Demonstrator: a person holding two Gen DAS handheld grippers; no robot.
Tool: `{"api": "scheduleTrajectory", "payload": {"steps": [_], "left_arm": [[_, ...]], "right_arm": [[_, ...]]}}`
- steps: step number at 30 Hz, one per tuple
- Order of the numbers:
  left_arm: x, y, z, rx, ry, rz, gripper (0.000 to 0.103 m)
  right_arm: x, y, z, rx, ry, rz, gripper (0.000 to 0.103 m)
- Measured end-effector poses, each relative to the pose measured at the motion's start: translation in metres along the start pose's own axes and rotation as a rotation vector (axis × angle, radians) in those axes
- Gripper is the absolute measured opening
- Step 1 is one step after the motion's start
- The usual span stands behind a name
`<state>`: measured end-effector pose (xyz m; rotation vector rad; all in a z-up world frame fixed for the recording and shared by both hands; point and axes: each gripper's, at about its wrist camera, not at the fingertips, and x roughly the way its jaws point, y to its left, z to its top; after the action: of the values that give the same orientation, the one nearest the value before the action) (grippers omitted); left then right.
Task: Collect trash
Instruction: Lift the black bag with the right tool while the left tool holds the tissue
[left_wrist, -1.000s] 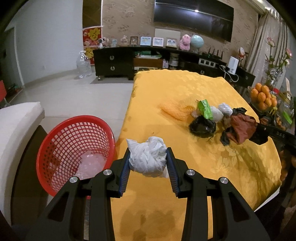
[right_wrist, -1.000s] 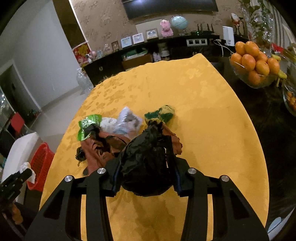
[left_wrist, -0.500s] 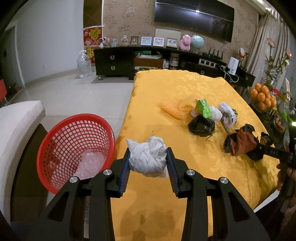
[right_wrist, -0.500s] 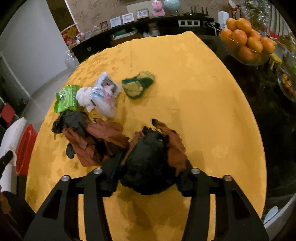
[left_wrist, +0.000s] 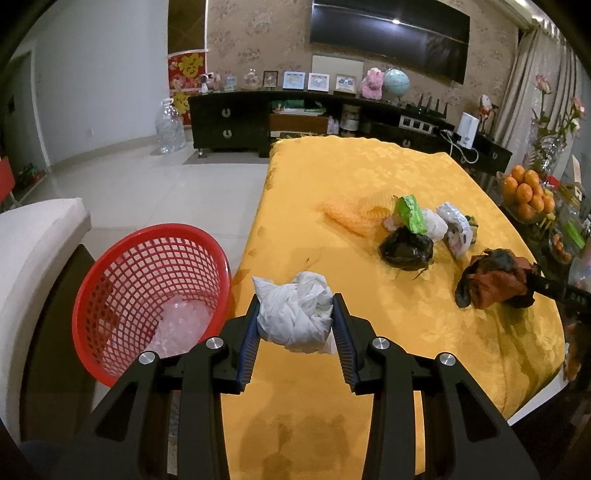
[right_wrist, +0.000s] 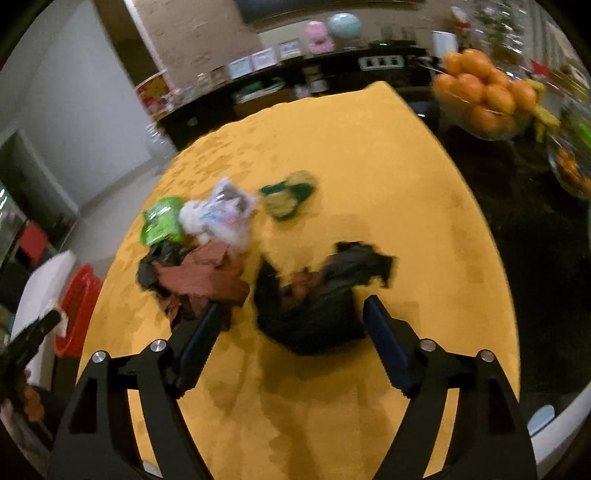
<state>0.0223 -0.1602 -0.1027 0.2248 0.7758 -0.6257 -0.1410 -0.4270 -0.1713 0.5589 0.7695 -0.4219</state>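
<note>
In the left wrist view my left gripper (left_wrist: 295, 302) is shut on a crumpled white paper wad (left_wrist: 295, 317), held above the near edge of the yellow tablecloth (left_wrist: 369, 170), just right of a red mesh basket (left_wrist: 147, 258). In the right wrist view my right gripper (right_wrist: 295, 304) has its jaws opening around a crumpled black bag (right_wrist: 314, 310) that lies on the cloth; the pads stand off it. A brown paper scrap (right_wrist: 199, 280) lies by the left finger. Beyond are a green wrapper (right_wrist: 160, 218), a white packet (right_wrist: 221, 210) and a green-yellow scrap (right_wrist: 288, 195).
The basket holds clear plastic (left_wrist: 181, 325) and stands on the floor beside a white seat (left_wrist: 33, 236). A smaller black bag (left_wrist: 406, 251) and orange netting (left_wrist: 354, 218) lie mid-table. A bowl of oranges (right_wrist: 484, 99) stands on the dark counter to the right.
My right gripper's jaws have spread apart and let go of the black bag, which now rests on the cloth. The left gripper and its white wad have not moved.
</note>
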Motion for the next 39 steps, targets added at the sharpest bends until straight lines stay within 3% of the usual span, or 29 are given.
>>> {"api": "scheduleTrajectory", "payload": {"steps": [4, 12, 16, 20, 23, 25, 27, 30, 39], "left_arm": [[0.001, 0.0, -0.001, 0.003, 0.004, 0.0, 0.036], [0.006, 0.005, -0.004, -0.011, 0.013, 0.004, 0.036], [0.006, 0.005, -0.005, -0.007, 0.011, 0.003, 0.036], [0.006, 0.005, -0.005, -0.007, 0.01, 0.004, 0.035], [0.006, 0.005, -0.004, 0.0, 0.0, 0.014, 0.035], [0.004, 0.003, -0.005, 0.006, -0.011, 0.02, 0.035], [0.002, 0.003, -0.004, 0.012, -0.023, 0.028, 0.036], [-0.001, 0.005, -0.003, 0.012, -0.036, 0.035, 0.035], [-0.012, 0.007, 0.0, 0.023, -0.077, 0.093, 0.036]], "right_arm": [[-0.005, 0.01, 0.002, -0.034, -0.027, 0.017, 0.076], [-0.028, -0.018, 0.016, 0.145, -0.14, 0.115, 0.079], [-0.021, -0.024, 0.02, 0.153, -0.134, -0.012, 0.079], [0.006, -0.032, 0.019, 0.208, -0.046, -0.013, 0.078], [0.02, -0.023, 0.017, 0.155, 0.013, -0.036, 0.071], [0.029, -0.023, 0.012, 0.14, 0.06, -0.072, 0.053], [0.034, -0.029, 0.009, 0.172, 0.082, -0.048, 0.048], [0.026, -0.028, 0.011, 0.162, 0.049, -0.051, 0.036], [-0.021, -0.005, 0.024, 0.08, -0.184, -0.094, 0.035]]}}
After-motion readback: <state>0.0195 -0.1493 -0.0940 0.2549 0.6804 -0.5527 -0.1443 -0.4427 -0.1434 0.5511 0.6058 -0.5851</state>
